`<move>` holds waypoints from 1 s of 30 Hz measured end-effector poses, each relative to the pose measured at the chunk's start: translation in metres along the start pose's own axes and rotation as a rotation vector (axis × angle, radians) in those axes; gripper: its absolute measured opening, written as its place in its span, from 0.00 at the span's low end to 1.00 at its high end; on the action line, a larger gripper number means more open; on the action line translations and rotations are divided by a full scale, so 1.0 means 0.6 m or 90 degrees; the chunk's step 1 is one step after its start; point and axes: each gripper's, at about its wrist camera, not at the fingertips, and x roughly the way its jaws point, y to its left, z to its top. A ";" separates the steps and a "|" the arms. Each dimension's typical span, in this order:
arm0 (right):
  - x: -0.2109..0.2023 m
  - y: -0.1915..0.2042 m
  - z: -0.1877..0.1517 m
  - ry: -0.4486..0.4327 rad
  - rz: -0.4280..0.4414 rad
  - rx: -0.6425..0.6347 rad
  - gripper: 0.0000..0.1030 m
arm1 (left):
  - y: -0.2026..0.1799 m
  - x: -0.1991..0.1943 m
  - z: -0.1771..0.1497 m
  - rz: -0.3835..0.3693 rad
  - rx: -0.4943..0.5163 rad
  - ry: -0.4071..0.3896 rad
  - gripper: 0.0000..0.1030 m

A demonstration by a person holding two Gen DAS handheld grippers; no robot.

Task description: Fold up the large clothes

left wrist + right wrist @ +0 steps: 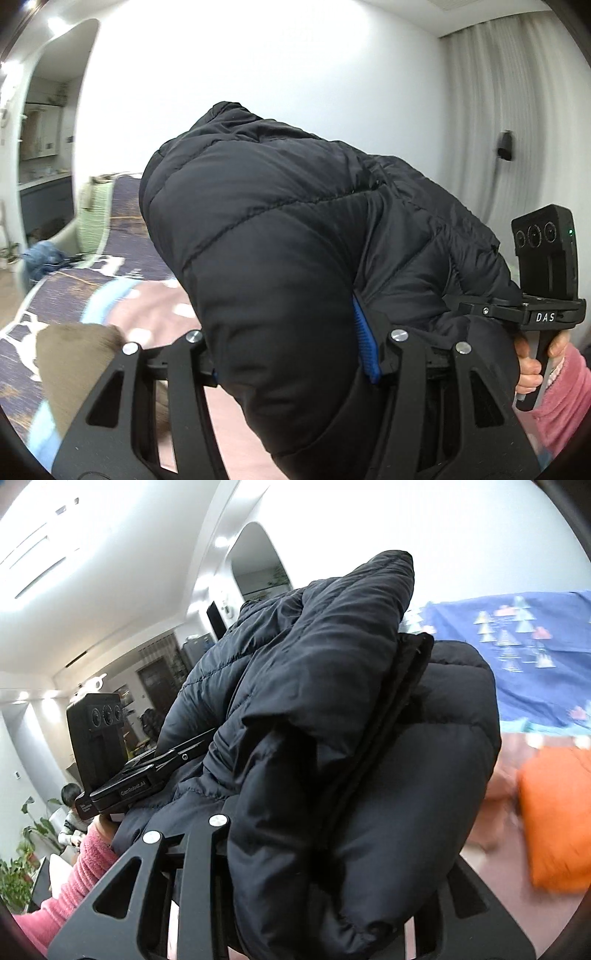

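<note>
You had both the left gripper [291,354] and right gripper [332,849] clamped on the bulky black quilted puffer jacket [280,229], lifted: soft, light, slick-shelled, so bite seams.

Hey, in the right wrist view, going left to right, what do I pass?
Potted plants → pink sleeve → the other claw's camera block → black puffer jacket → orange cushion at the right edge, with the blue patterned cloth above it.

Left gripper [295,354] and right gripper [314,849] — both clamped, raised
</note>
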 end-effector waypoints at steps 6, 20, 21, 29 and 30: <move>0.193 -0.034 0.032 0.043 0.024 0.026 0.30 | 0.150 0.090 0.013 0.082 -0.028 0.036 0.53; 0.579 -0.158 -0.113 0.328 -0.312 -0.065 0.83 | 0.397 0.413 -0.151 0.427 -0.060 0.328 0.93; 0.588 -0.153 -0.135 0.325 -0.318 -0.103 0.81 | 0.402 0.430 -0.181 0.429 -0.068 0.361 0.90; 0.504 -0.119 -0.164 0.225 -0.348 -0.154 0.82 | 0.343 0.440 -0.232 0.424 0.028 0.321 0.91; 0.482 -0.112 -0.158 0.206 -0.345 -0.145 0.83 | 0.340 0.435 -0.229 0.415 0.018 0.316 0.91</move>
